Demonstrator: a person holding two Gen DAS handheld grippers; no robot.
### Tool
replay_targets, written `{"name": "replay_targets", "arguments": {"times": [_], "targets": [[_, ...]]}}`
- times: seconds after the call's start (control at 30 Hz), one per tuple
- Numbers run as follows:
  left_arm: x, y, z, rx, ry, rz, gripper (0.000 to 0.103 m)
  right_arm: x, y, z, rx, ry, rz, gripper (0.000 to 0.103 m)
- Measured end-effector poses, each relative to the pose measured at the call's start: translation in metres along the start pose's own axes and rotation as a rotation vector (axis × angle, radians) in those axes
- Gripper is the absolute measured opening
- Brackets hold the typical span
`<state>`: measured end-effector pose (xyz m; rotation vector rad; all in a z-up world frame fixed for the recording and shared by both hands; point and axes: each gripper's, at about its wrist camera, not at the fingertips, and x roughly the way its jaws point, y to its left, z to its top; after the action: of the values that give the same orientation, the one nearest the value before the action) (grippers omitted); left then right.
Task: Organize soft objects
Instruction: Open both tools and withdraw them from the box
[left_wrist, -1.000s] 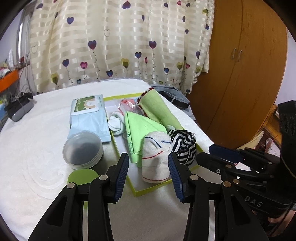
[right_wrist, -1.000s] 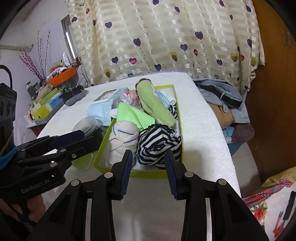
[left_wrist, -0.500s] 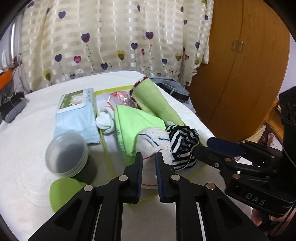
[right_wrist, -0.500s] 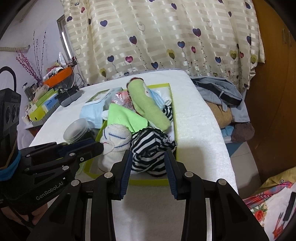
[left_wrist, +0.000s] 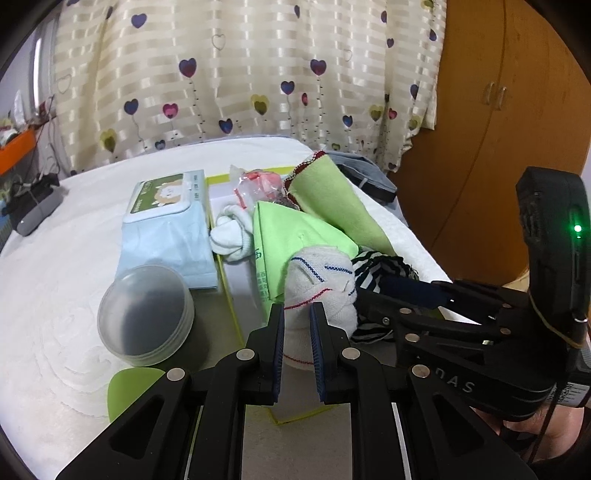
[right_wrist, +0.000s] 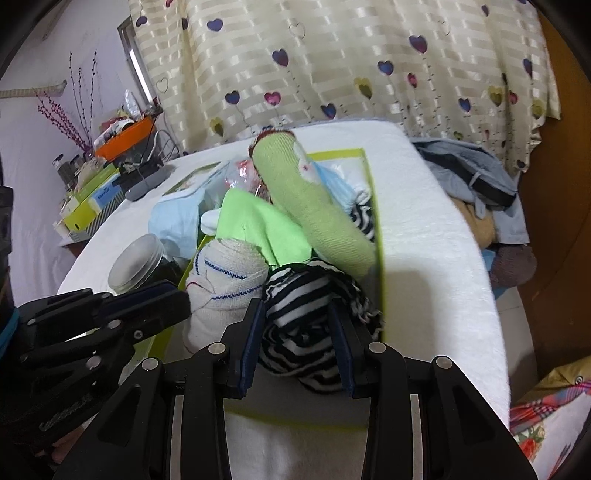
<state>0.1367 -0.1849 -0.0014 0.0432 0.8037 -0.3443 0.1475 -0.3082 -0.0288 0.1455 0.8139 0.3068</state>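
Note:
A yellow-green rimmed tray (left_wrist: 225, 280) on the white bed holds a heap of soft things. Among them are a white sock (left_wrist: 317, 273) with red and blue stripes, a black-and-white striped cloth (right_wrist: 299, 295), a light green cloth (left_wrist: 291, 236) and a long green sock (right_wrist: 314, 206). My left gripper (left_wrist: 297, 308) is shut on the lower part of the white sock (right_wrist: 225, 273). My right gripper (right_wrist: 295, 306) stands open with the striped cloth between its fingers, the pads beside the cloth's sides. In the left wrist view the right gripper's fingers (left_wrist: 406, 291) reach in over the striped cloth (left_wrist: 380, 262).
A pale blue wipes pack (left_wrist: 166, 236), a round lidded jar (left_wrist: 146, 317) and a green lid (left_wrist: 129, 387) lie left of the tray. A pile of clothes (right_wrist: 472, 177) sits off the bed's right edge. A wooden wardrobe (left_wrist: 498, 129) stands at the right.
My left jaws have closed from wide open onto the white sock. The right gripper has moved forward and down, so the striped cloth now lies between its fingers.

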Motion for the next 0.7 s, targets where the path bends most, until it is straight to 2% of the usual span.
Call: {"name": "replay_targets", "arguments": {"times": [0.13, 0.43, 0.53, 0.57, 0.6, 0.63, 0.7], "targets": [[-0.005, 0.002, -0.003, -0.02, 0.001, 0.003, 0.013, -0.009, 0.0, -0.003, 0.002, -0.005, 0.012, 0.037], [-0.034, -0.003, -0.014, -0.023, -0.032, 0.018, 0.014, -0.044, 0.016, -0.015, -0.024, -0.049, -0.043, 0.037], [-0.048, -0.001, -0.021, -0.032, -0.05, 0.025, 0.018, -0.055, 0.027, -0.021, -0.048, -0.056, -0.058, 0.037], [-0.052, 0.0, -0.023, -0.036, -0.055, 0.027, 0.019, -0.057, 0.03, -0.023, -0.056, -0.058, -0.062, 0.039], [-0.057, 0.002, -0.026, -0.04, -0.06, 0.03, 0.019, -0.06, 0.033, -0.025, -0.063, -0.06, -0.066, 0.047], [-0.06, 0.004, -0.028, -0.043, -0.063, 0.032, 0.02, -0.065, 0.038, -0.027, -0.071, -0.066, -0.071, 0.051], [-0.067, 0.007, -0.032, -0.047, -0.069, 0.036, 0.022, -0.07, 0.045, -0.031, -0.08, -0.076, -0.073, 0.054]]}}
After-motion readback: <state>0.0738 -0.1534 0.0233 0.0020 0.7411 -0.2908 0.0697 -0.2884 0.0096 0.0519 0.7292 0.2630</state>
